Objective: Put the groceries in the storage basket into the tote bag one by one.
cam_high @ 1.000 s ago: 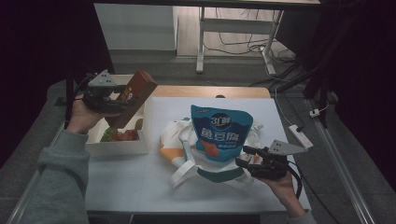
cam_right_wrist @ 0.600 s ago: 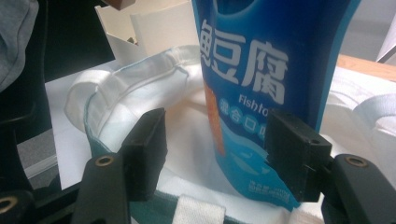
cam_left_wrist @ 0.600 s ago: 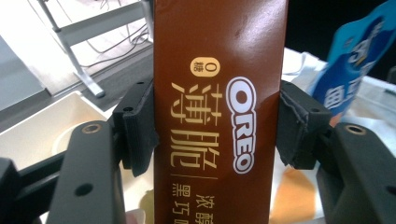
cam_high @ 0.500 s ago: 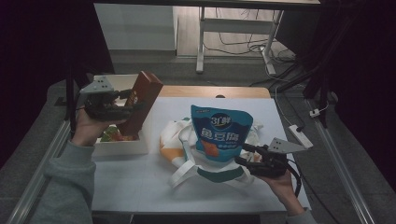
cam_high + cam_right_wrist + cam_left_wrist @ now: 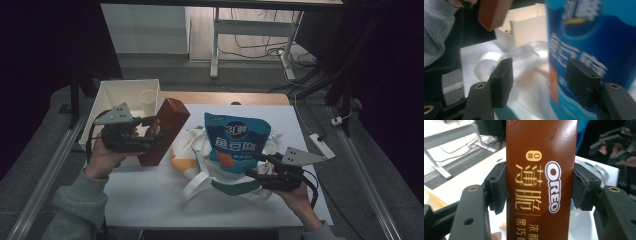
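Counter (image 5: 150,200) is carrying a white bin (image 5: 112,95) and a tote (image 5: 200,165). Blue pouch (image 5: 239,142) is standing on the tote, just ahead of the right tool (image 5: 262,167), whose jaws are sitting spread. Left tool (image 5: 145,134) is pinching the brown box (image 5: 164,131) by its sides, lifted beside the bin.

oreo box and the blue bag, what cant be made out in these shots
- Oreo box: left gripper view, top and bottom cut off by the frame edges.
- Blue pouch: right gripper view, lettering blurred, top cut off.
- White bin: high view, contents hidden behind the left gripper and the box.
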Available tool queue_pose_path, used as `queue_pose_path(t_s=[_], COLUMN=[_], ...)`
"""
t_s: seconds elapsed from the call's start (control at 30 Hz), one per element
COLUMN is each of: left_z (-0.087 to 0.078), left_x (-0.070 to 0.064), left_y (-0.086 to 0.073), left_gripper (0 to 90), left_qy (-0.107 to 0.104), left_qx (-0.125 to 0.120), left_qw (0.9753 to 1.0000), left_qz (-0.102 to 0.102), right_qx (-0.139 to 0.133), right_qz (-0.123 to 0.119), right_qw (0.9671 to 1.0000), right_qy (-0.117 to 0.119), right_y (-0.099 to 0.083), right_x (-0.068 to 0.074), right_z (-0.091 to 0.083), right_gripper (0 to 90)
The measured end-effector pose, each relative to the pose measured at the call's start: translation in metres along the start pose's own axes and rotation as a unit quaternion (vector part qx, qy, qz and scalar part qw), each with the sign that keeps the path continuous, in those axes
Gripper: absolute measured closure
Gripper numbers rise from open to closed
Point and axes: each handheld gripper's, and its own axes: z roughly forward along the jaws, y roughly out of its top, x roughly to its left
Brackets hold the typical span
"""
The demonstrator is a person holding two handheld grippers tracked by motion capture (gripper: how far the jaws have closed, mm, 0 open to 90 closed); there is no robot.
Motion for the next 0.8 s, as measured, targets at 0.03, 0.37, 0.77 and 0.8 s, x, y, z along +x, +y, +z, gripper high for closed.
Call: queue_pose_path(t_s=[0.03,0.37,0.77,0.8], left_z=[0.002,0.014,0.028,0.029], left_x=[-0.003,-0.025,-0.034,-0.034], left_y=[-0.002,-0.021,-0.037,-0.037], left_gripper=[38.0,37.9,37.9,37.9], left_qy=[-0.005,-0.057,-0.072,-0.074], left_qx=[0.003,0.026,0.080,0.083], left_qw=[1.0000,0.9980,0.9933,0.9930], left_qz=[0.001,0.009,0.040,0.040], right_qx=[0.000,-0.010,0.002,0.011], right_qz=[-0.005,-0.035,-0.073,-0.081], right_qw=[1.0000,0.9978,0.9901,0.9892], right_qy=[0.006,0.055,0.120,0.122], right_y=[0.003,0.035,0.071,0.073], right_x=[0.002,0.020,0.024,0.023], right_z=[0.002,0.035,0.091,0.094], right_gripper=[38.7,34.4,27.1,26.3])
